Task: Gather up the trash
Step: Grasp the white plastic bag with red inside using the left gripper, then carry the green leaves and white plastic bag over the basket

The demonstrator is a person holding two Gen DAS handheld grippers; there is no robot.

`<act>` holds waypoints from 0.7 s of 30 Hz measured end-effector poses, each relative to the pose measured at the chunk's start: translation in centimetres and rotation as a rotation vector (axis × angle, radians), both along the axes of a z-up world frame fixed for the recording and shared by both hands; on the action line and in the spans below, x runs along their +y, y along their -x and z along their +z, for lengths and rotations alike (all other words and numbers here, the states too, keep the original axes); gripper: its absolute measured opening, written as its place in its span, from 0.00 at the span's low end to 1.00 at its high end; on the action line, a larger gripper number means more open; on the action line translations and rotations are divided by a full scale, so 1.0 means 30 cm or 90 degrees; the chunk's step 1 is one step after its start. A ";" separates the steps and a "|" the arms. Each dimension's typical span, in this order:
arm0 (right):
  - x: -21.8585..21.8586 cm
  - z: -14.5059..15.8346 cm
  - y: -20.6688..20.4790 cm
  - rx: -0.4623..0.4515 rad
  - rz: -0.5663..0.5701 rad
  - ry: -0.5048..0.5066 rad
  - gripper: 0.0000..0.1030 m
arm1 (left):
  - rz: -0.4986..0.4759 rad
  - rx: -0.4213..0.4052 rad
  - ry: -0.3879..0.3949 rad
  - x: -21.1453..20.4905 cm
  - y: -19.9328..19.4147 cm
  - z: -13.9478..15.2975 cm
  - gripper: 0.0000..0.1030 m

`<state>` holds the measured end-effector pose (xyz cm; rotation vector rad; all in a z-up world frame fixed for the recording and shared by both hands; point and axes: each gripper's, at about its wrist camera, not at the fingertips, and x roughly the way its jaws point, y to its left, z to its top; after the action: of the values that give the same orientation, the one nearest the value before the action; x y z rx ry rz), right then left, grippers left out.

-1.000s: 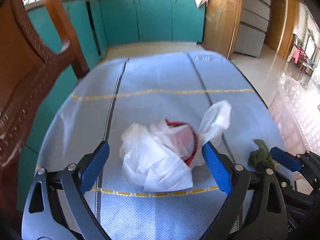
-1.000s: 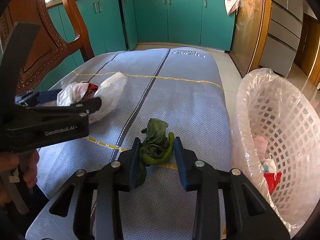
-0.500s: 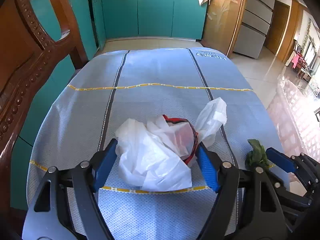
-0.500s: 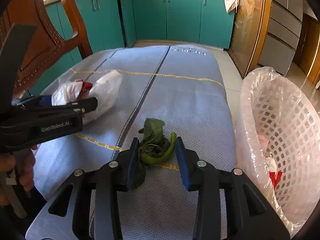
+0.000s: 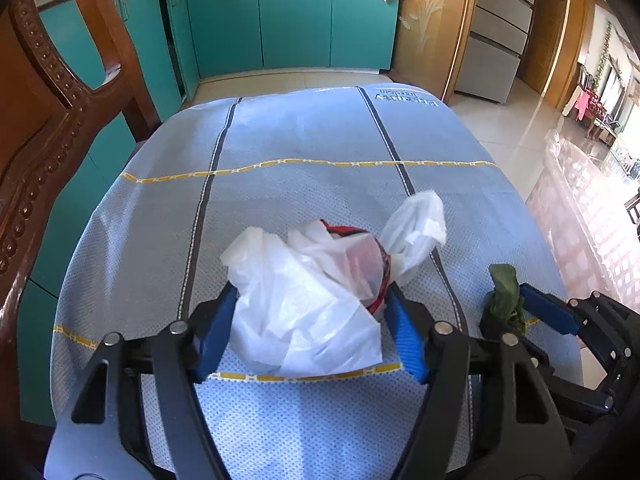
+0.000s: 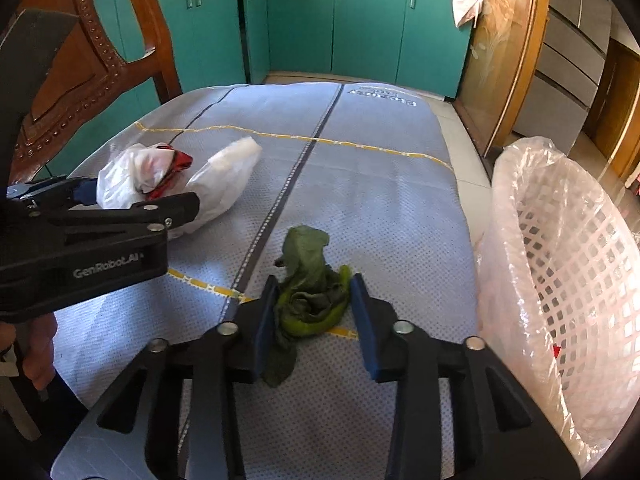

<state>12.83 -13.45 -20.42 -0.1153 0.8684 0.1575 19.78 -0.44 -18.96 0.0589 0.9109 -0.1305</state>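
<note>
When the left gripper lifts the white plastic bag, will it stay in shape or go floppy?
The white plastic bag is thin and crumpled, so it will probably sag and change shape. The left gripper, whose jaws have just been closing around it, may catch only film. The red item at its opening could slip out.

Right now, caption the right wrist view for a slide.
Right gripper clamps wilted green vegetable scraps on the blue woven table cover, beside a plastic-lined pink basket.
</note>
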 end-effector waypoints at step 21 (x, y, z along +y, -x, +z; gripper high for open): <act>-0.044 0.234 0.104 -0.107 -0.025 0.022 0.30 | 0.034 -0.262 0.001 0.024 0.188 0.268 0.54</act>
<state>9.69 -14.78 -13.40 -0.1411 0.7054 0.0942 14.14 0.28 -10.92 0.0572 0.5002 -0.0660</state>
